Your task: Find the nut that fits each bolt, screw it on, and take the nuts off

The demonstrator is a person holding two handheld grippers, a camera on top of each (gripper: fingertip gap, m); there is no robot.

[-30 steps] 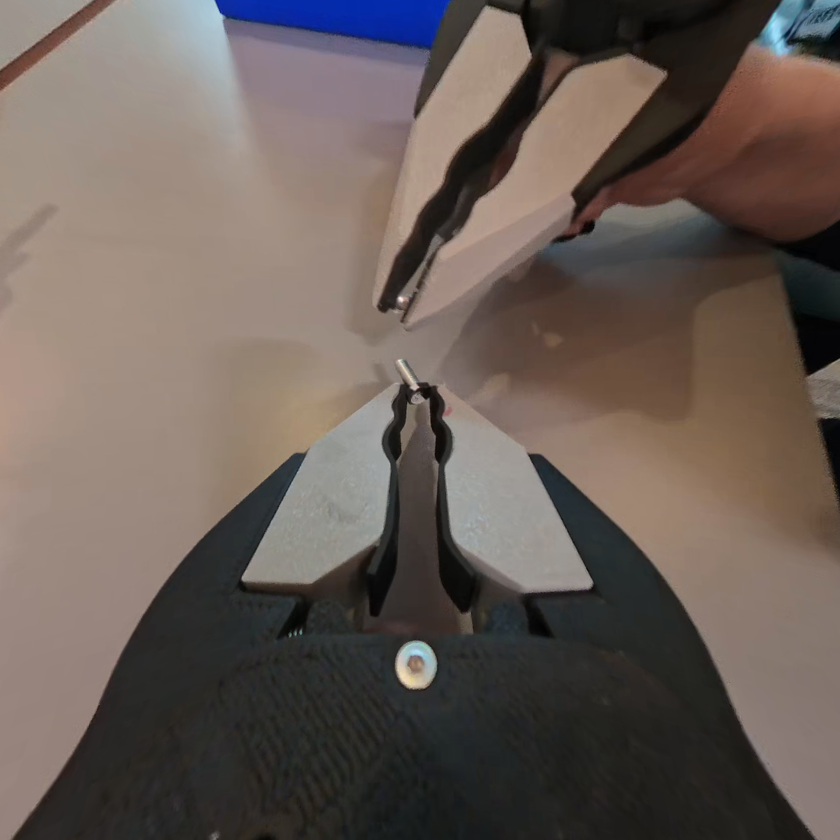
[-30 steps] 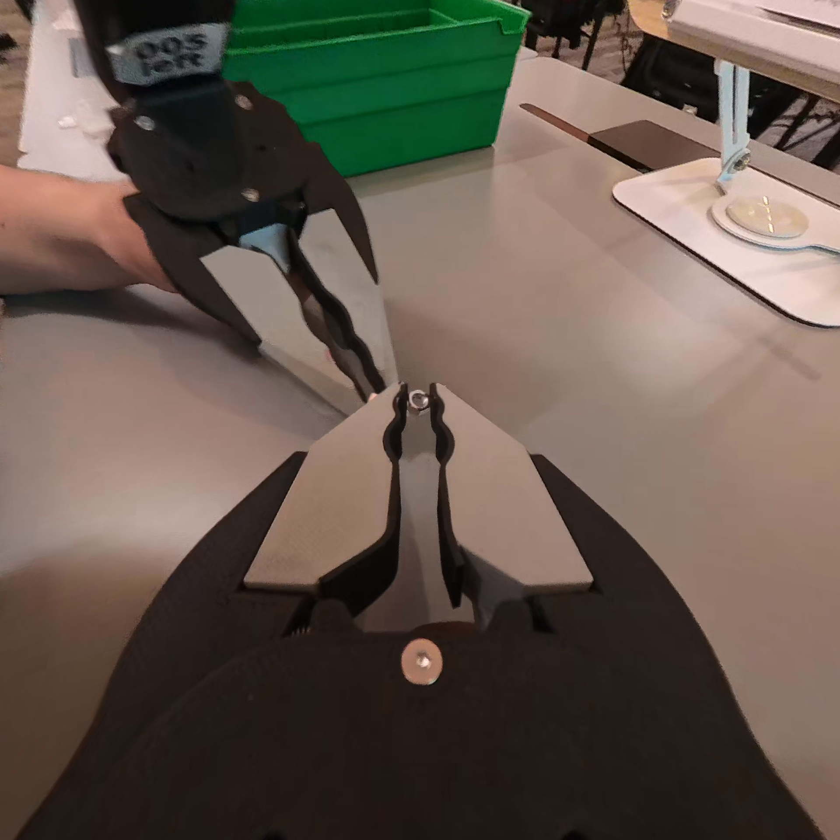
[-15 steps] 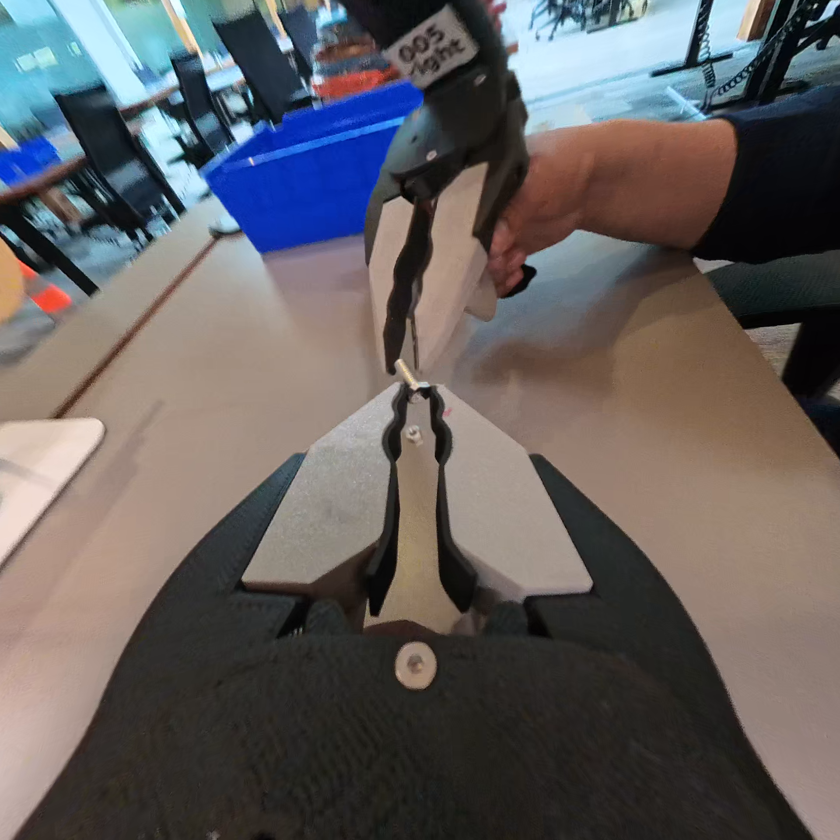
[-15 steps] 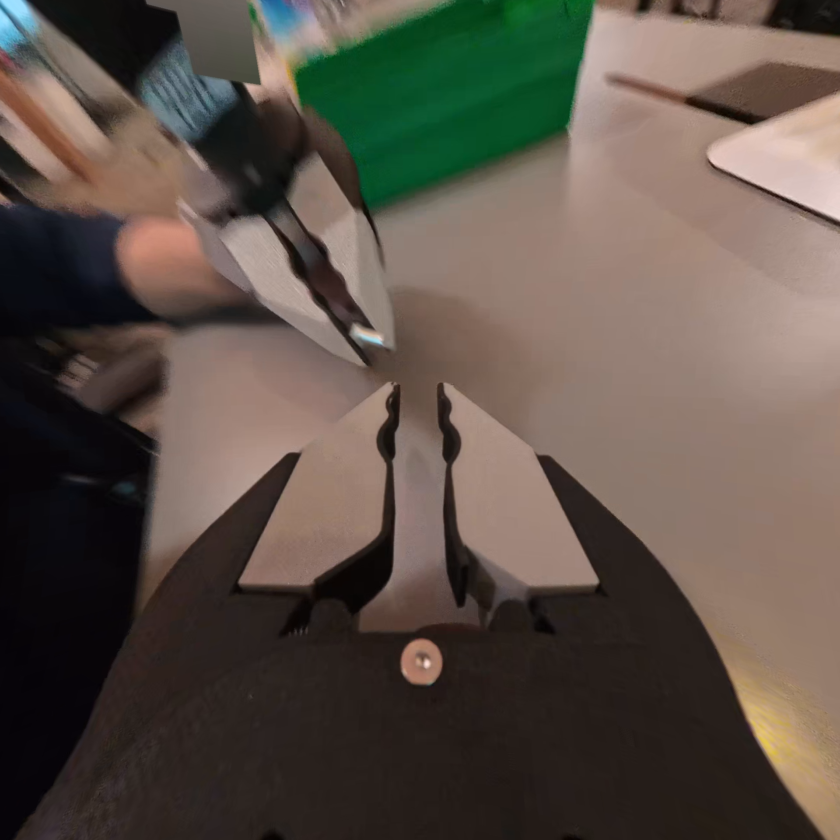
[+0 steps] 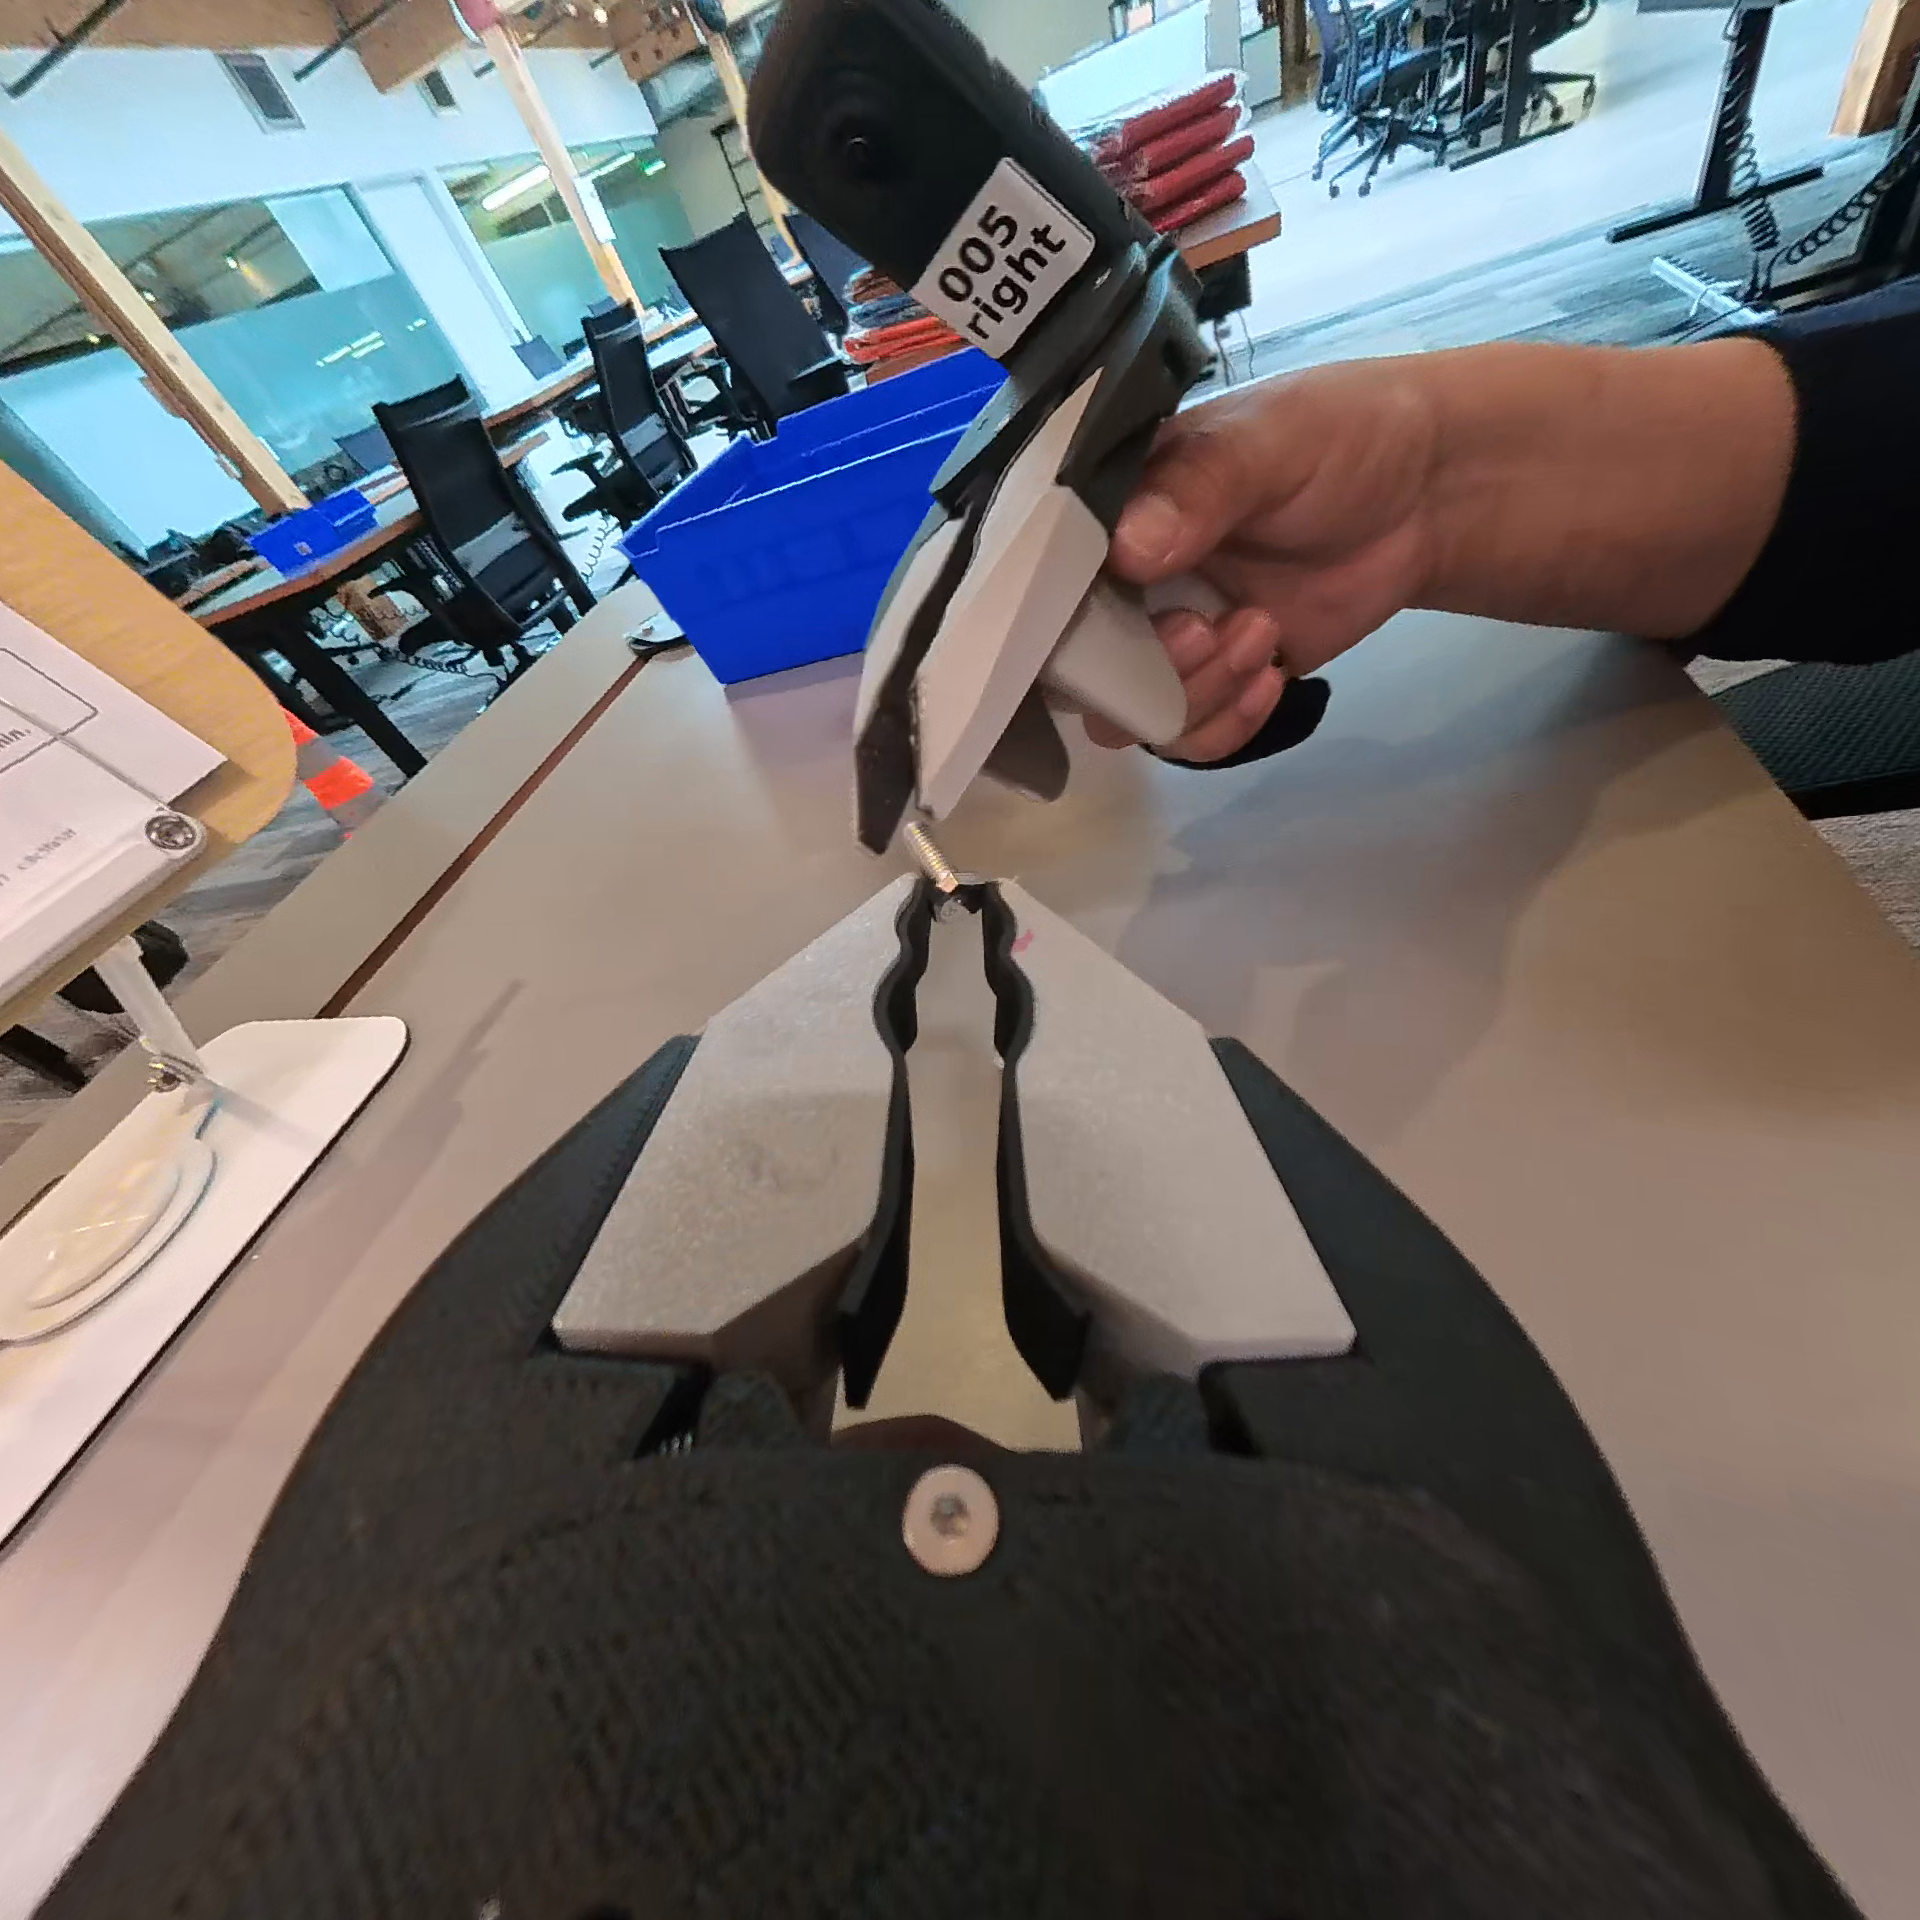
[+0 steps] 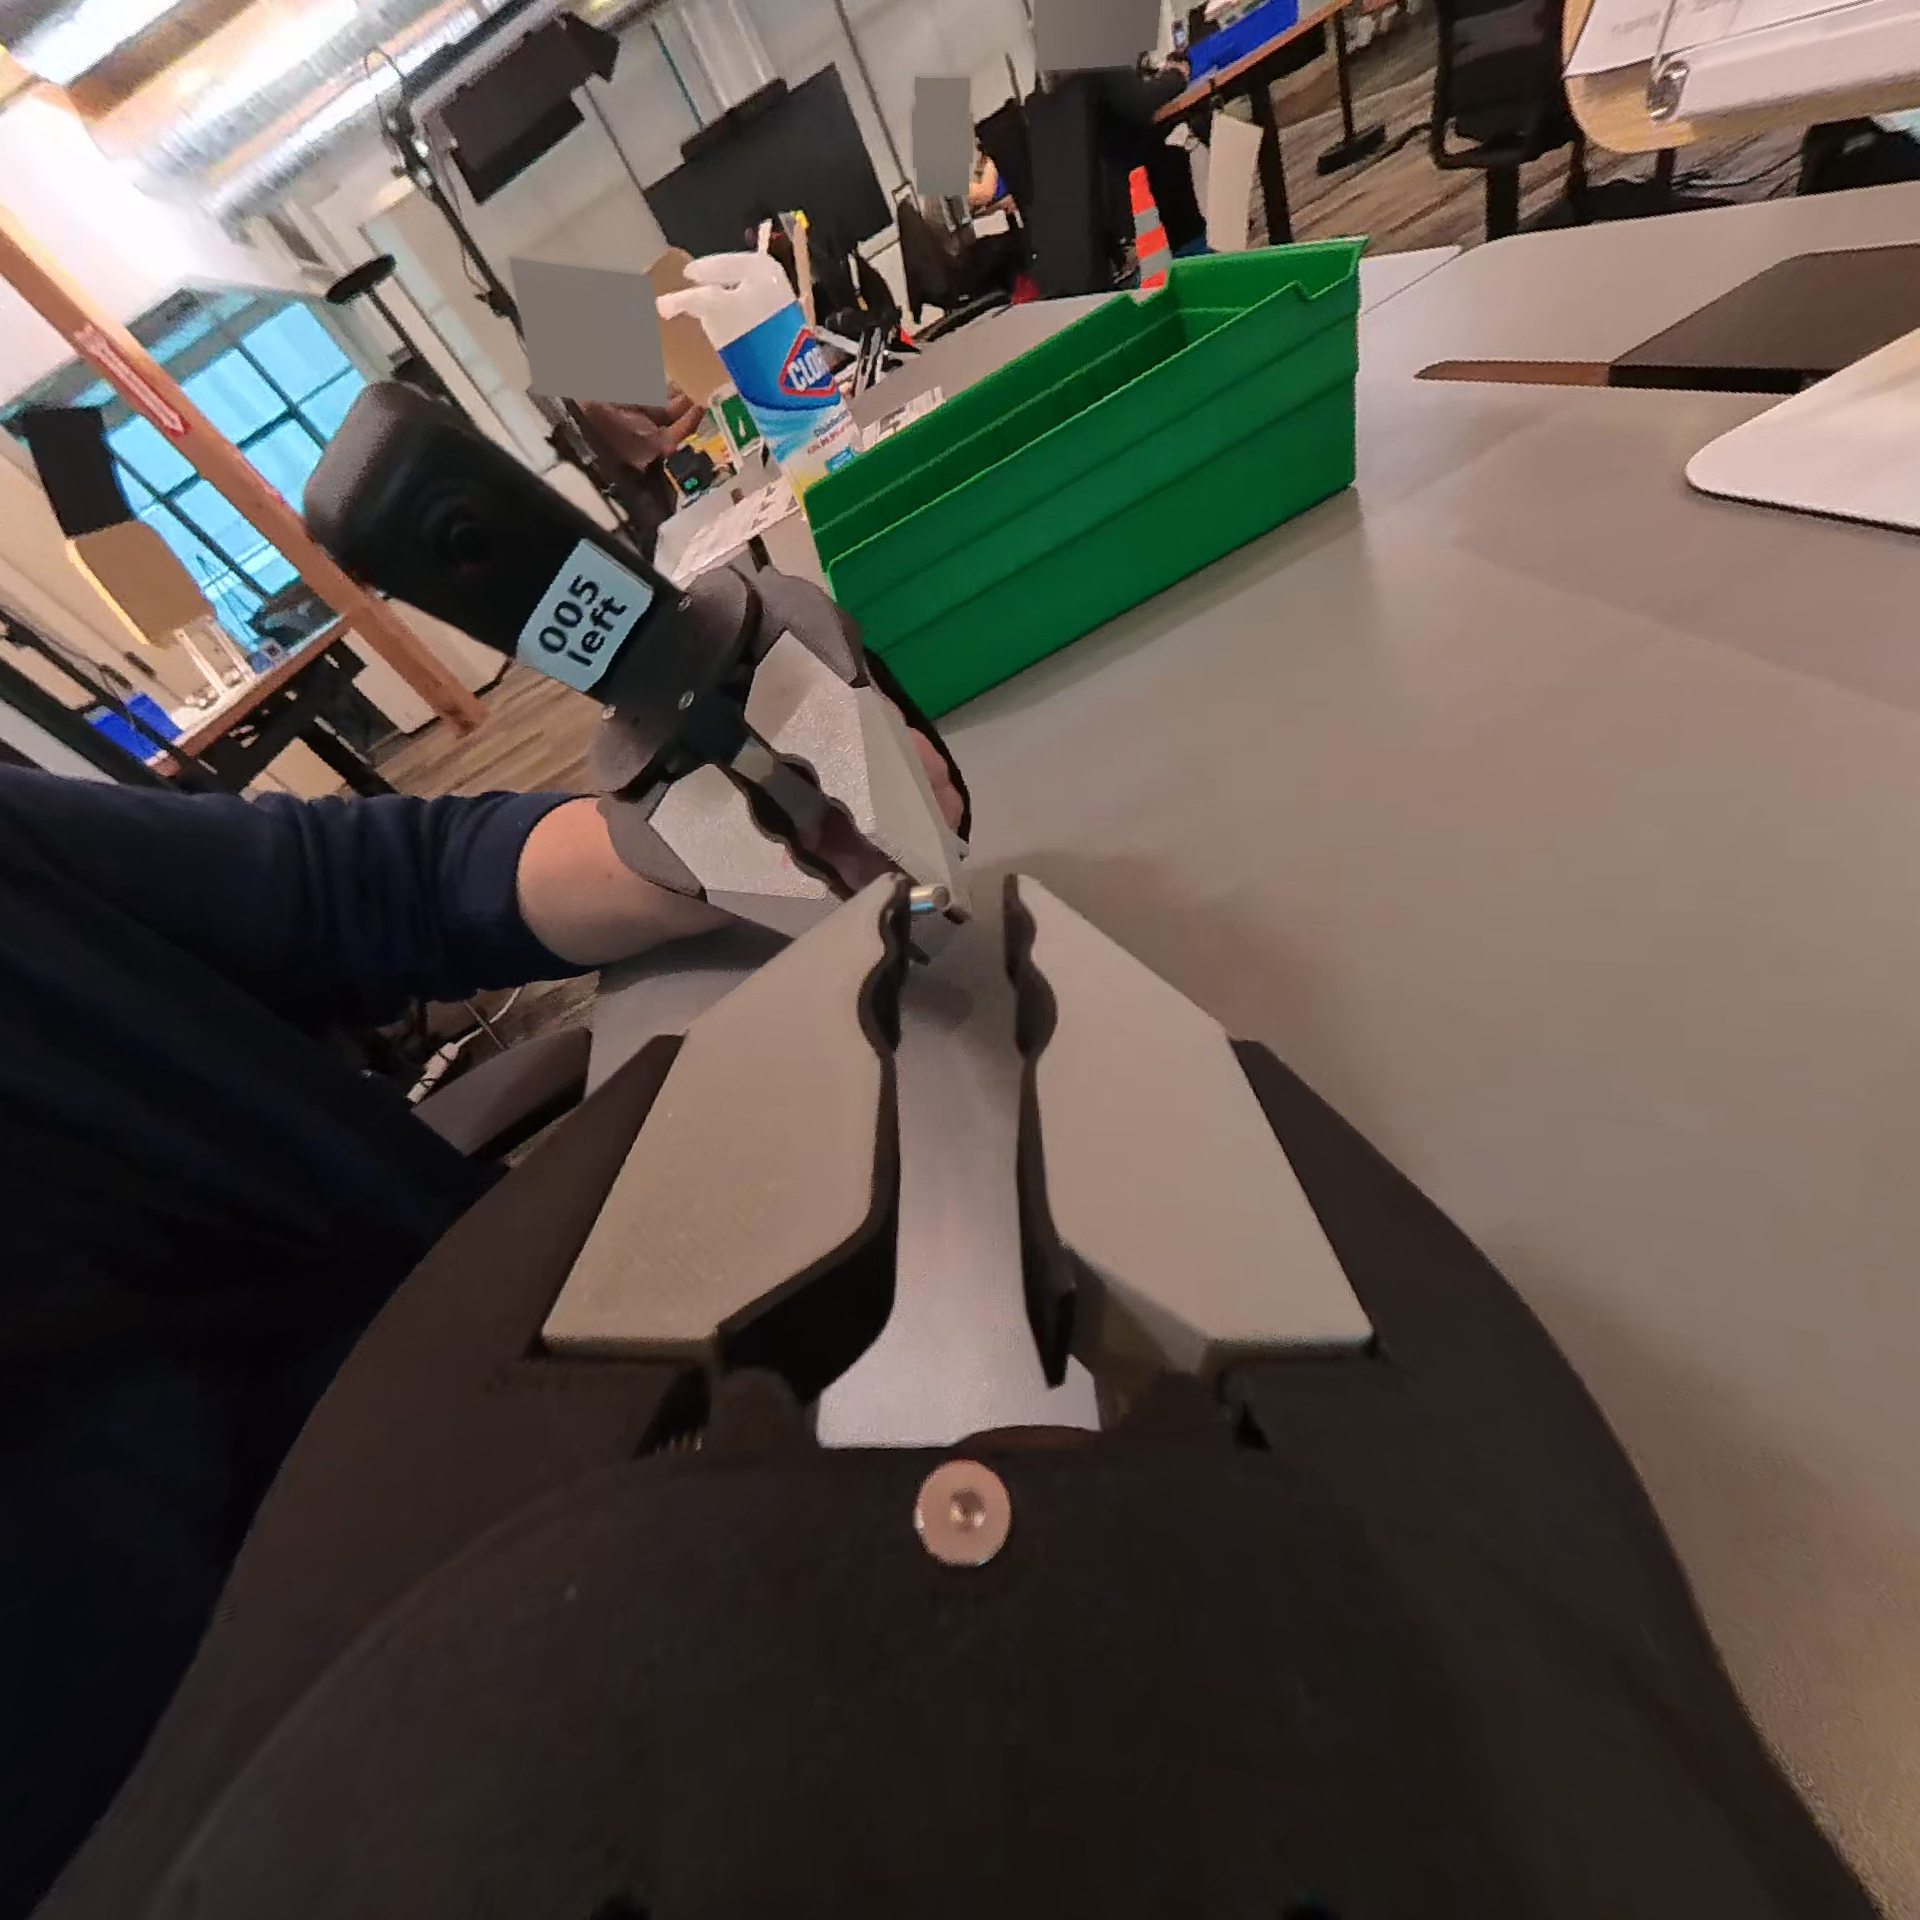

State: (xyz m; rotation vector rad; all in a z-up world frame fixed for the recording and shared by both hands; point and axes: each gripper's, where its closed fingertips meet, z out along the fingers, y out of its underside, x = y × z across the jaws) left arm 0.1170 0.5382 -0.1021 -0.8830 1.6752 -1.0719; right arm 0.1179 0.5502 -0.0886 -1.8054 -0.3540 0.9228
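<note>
My left gripper [image 5: 954,900] is shut on the head of a small silver bolt [image 5: 932,860]. The threaded shaft sticks out past the fingertips, up and to the left. My right gripper [image 6: 951,899] is open and nothing is pressed between its pads. The bolt's free end [image 6: 925,896] shows just beside its left fingertip [image 6: 883,904]. In the left wrist view the right gripper [image 5: 896,826] comes down from above and its tips meet the end of the bolt. I see no nut in either view now.
A blue bin [image 5: 790,551] stands at the far table edge. A green bin [image 6: 1091,488] stands behind the left gripper, with a white bottle [image 6: 779,364] beyond it. A white stand base [image 5: 156,1174] lies at the left. A hand [image 5: 1299,540] holds the right gripper.
The right gripper was shut on a small nut a second ago, then opened and the nut left it. Both grippers tilted up, and the right one came to the bolt's tip.
</note>
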